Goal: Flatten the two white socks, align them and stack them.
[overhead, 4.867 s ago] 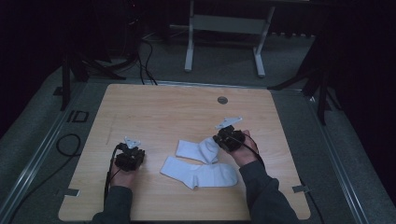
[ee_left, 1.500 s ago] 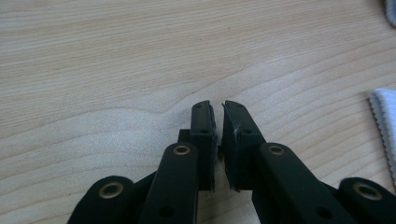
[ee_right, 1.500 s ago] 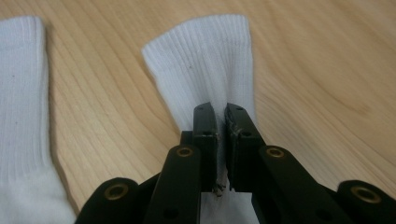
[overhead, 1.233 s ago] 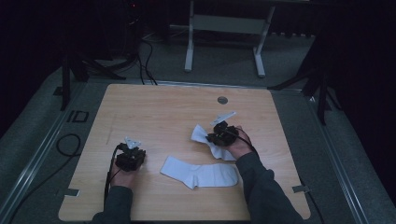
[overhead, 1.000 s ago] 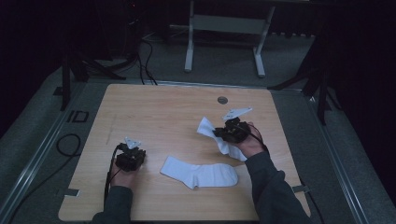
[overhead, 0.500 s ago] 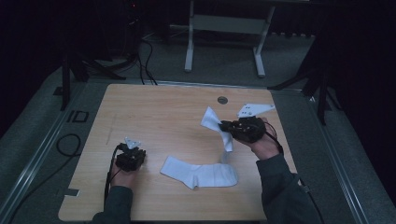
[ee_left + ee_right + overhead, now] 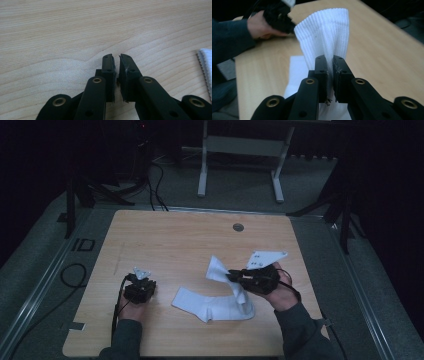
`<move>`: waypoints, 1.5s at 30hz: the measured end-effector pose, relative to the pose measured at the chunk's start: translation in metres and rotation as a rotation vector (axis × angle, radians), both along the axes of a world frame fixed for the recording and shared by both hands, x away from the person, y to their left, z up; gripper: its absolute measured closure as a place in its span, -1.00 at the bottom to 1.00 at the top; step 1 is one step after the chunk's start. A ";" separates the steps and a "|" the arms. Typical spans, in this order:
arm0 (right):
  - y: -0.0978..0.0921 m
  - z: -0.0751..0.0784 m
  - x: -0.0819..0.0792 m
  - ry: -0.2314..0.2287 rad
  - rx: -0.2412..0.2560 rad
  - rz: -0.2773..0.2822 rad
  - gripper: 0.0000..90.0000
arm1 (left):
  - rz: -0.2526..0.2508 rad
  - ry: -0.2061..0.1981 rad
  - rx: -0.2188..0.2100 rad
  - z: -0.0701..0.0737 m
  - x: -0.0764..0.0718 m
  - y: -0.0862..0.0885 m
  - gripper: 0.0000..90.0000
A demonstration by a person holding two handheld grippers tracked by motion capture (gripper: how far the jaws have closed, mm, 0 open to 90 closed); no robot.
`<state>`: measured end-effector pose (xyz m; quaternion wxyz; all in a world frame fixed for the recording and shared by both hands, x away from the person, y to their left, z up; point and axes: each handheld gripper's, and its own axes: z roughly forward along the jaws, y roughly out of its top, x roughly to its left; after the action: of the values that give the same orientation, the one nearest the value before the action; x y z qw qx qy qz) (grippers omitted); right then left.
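Right gripper [image 7: 234, 278], jaws clamped on a lifted white sock [image 7: 324, 32], probably pairing it; left gripper [image 7: 116, 75] near-closed, empty

held sock [image 7: 220, 270]: white ribbed, lifted, cuff up | flat sock [image 7: 207, 305]: white, flat on table

hidden: lifted sock [image 7: 324, 35] is blocking most of the flat sock [image 7: 295, 75] | cut off: flat sock's cuff [image 7: 206, 67] is running off the frame's right edge
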<state>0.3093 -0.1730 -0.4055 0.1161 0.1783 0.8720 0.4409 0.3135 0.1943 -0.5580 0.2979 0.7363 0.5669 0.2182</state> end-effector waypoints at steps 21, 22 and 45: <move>0.056 -0.082 -0.005 0.156 -0.083 -0.050 0.84 | -0.048 -0.025 0.011 0.008 -0.011 -0.011 0.85; 0.056 -0.082 -0.005 0.156 -0.083 -0.050 0.84 | -0.048 -0.025 0.011 0.008 -0.011 -0.011 0.85; 0.107 -0.121 -0.001 0.219 -0.145 -0.112 0.83 | -0.202 0.003 0.046 0.002 -0.028 -0.050 0.99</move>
<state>0.3088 -0.0660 -0.5266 0.0572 0.2651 0.8976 0.3476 0.2859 0.1443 -0.5563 0.3008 0.7968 0.4850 0.1987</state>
